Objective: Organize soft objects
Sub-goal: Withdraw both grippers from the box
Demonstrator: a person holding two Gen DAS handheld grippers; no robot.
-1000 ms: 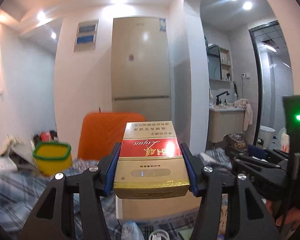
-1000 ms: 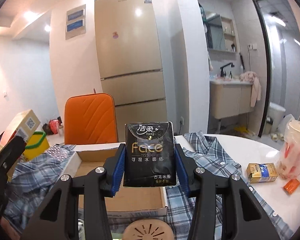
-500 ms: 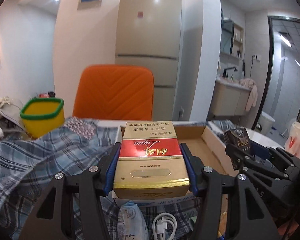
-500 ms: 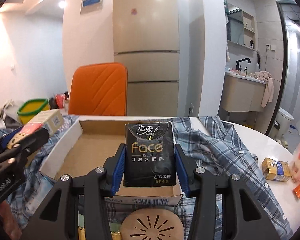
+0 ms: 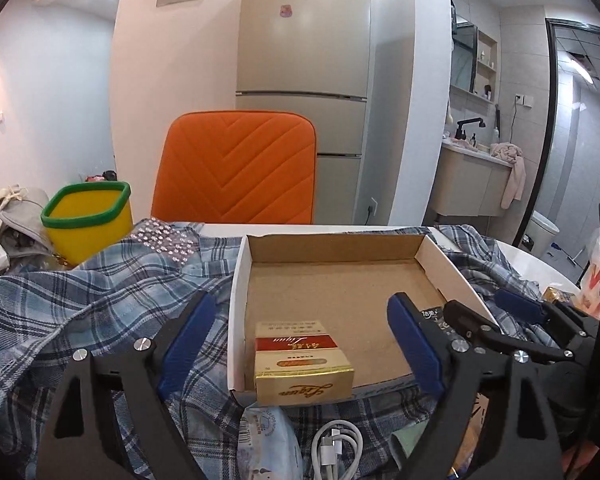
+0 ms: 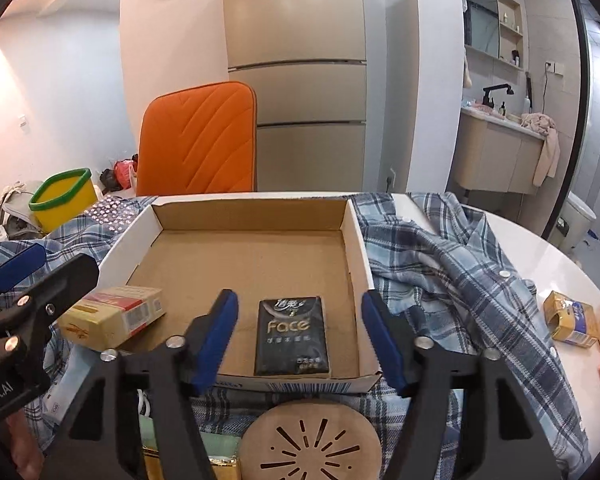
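Observation:
A shallow cardboard box [image 5: 332, 244] [image 6: 252, 210] lies on a blue plaid shirt [image 5: 80, 304] [image 6: 440, 264]. A gold and red cigarette pack [image 5: 302, 362] [image 6: 114, 316] rests on the box's near left edge. A black Face tissue pack [image 6: 292, 336] lies flat inside the box near its front. My left gripper [image 5: 300, 344] is open, with its fingers on either side of the cigarette pack and apart from it. My right gripper [image 6: 300, 340] is open, with its fingers on either side of the tissue pack and apart from it.
An orange chair [image 5: 236, 168] stands behind the table. A yellow bin with a green rim [image 5: 88, 228] is at the left. A white cable [image 5: 336, 448] and a round wooden disc [image 6: 312, 440] lie in front of the box. A small yellow carton [image 6: 568, 320] lies at the right.
Both grippers came down to the box and opened. The cigarette pack and the tissue pack were let go and now rest at the box's front.

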